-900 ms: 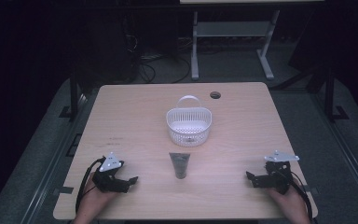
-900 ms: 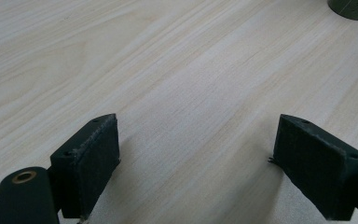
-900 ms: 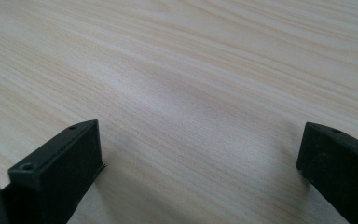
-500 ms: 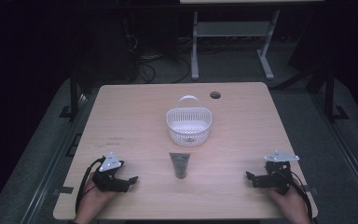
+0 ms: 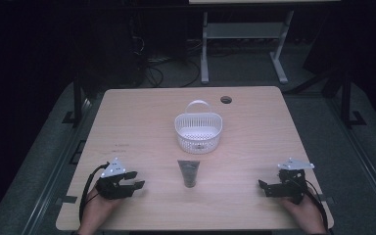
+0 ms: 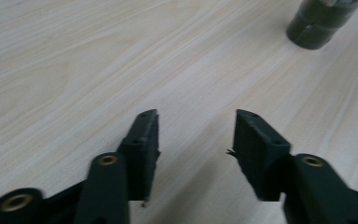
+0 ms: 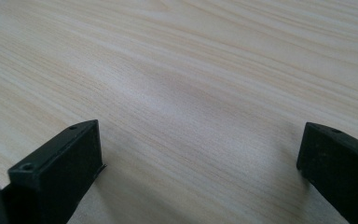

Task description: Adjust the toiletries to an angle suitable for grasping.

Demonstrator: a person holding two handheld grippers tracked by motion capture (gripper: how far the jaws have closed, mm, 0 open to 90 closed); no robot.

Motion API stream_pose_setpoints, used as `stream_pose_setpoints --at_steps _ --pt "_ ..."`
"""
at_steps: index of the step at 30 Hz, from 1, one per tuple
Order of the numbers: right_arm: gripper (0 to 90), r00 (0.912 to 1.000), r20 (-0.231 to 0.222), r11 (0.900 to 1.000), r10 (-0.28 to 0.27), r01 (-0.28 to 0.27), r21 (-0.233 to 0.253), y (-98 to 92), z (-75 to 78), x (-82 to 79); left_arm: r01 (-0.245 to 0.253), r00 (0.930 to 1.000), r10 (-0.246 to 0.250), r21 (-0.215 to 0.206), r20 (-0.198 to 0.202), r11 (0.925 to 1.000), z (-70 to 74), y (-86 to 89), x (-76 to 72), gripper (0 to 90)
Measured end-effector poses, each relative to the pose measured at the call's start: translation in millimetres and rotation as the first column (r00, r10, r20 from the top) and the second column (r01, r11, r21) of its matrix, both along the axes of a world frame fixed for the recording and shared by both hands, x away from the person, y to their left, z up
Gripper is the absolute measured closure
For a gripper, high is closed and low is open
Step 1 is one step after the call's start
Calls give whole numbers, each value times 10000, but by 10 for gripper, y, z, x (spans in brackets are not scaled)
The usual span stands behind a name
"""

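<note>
The dark tube (image 5: 189,173) lies flat on the wooden surface (image 5: 142,117), just in front of the white basket (image 5: 199,132) and between the two hands. The left claw (image 5: 136,180) rests on the surface with jaws spread and empty, well apart from the tube. The right claw (image 5: 263,187) also rests there, jaws spread wide, holding nothing.

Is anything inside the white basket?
In the high view the basket looks empty: its perforated floor shows through, with nothing lying on it. The near wall hides a strip of the floor just behind it. The dark tube lies on the table in front, apart from it.
</note>
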State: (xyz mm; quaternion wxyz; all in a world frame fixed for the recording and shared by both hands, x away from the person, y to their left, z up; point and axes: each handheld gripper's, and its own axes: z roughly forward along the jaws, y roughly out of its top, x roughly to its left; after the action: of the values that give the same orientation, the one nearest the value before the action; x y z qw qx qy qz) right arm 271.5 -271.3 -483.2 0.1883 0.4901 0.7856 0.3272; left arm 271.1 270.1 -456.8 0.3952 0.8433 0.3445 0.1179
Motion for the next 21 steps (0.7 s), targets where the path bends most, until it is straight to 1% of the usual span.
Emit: stream_pose_setpoints --at_steps 1,2,4,10,11,12,13,18,21 --pt "0 10000 3 10000 -1 1 -1 0 0 0 0 10000 0 0 0 10000 0 0 0 561" --pt "0 10000 2 10000 -2 2 -1 0 0 0 30 10000 -30 -73 -27 10000 23 -6 -9 607" --pt "0 10000 0 10000 -2 2 -1 0 0 0 148 9999 -148 -79 -76 9999 75 -19 -23 687" --pt "0 10000 1 10000 -2 2 -2 0 0 0 244 9995 -247 -126 -202 9996 151 -34 -23 881" --pt "0 10000 1 10000 -1 1 -1 0 0 0 283 9994 -287 -180 -198 9994 188 -35 -20 894" --pt "0 10000 1 10000 -1 1 -1 0 0 0 283 9994 -287 -180 -198 9994 188 -35 -20 894" --pt "0 10000 2 10000 -2 2 -1 0 0 0 297 9993 -301 -173 -216 9994 218 -42 -16 895" --pt "0 10000 2 10000 -2 2 -1 0 0 0 356 9990 -359 -145 -259 9993 262 -69 -3 895" --pt "0 10000 1 10000 -3 3 -1 0 0 0 521 9983 -524 -130 -261 9986 317 -120 0 895"
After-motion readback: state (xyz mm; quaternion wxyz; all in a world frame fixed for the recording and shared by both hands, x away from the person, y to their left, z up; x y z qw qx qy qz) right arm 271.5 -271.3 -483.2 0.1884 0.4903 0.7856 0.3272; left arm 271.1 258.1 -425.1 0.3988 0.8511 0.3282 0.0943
